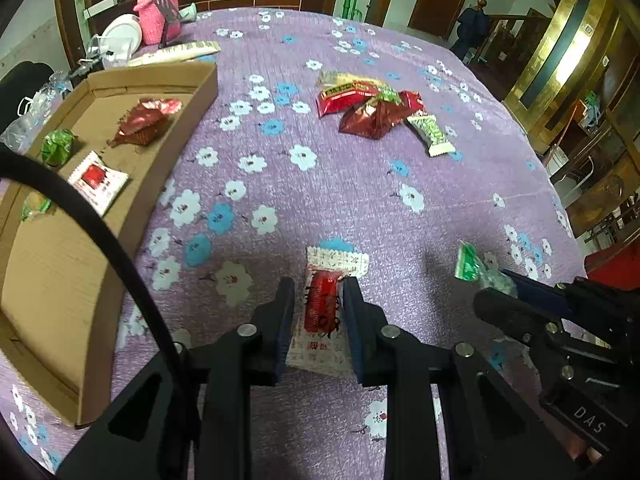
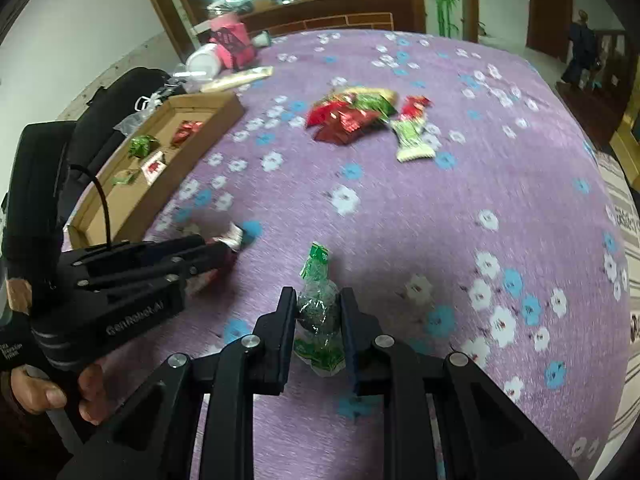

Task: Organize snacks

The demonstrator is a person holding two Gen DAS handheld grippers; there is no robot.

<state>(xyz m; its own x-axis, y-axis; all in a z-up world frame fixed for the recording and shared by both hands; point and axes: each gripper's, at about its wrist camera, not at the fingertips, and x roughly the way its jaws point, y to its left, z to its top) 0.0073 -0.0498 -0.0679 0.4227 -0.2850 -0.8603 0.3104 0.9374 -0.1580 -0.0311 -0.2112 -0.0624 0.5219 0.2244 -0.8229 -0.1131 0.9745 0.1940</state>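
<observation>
My left gripper (image 1: 319, 294) is shut on a white packet with a red centre (image 1: 325, 312), held just above the purple flowered tablecloth (image 1: 360, 200). My right gripper (image 2: 318, 304) is shut on a clear green-ended wrapped sweet (image 2: 319, 312); it shows at the right of the left wrist view (image 1: 476, 270). A cardboard tray (image 1: 176, 136) at the left holds a dark red snack (image 1: 140, 122), a green sweet (image 1: 58, 146), a white-red packet (image 1: 98, 182) and another green sweet (image 1: 36, 204). A pile of red and green snacks (image 1: 376, 110) lies mid-table. The left gripper also appears in the right wrist view (image 2: 224, 250).
Pink box (image 1: 158, 12), white plate (image 1: 120, 38) and a long cream packet (image 1: 180, 52) stand behind the tray. A black bag (image 2: 120, 112) and clear plastic lie past the table's left edge. Wooden furniture stands beyond the table's right edge.
</observation>
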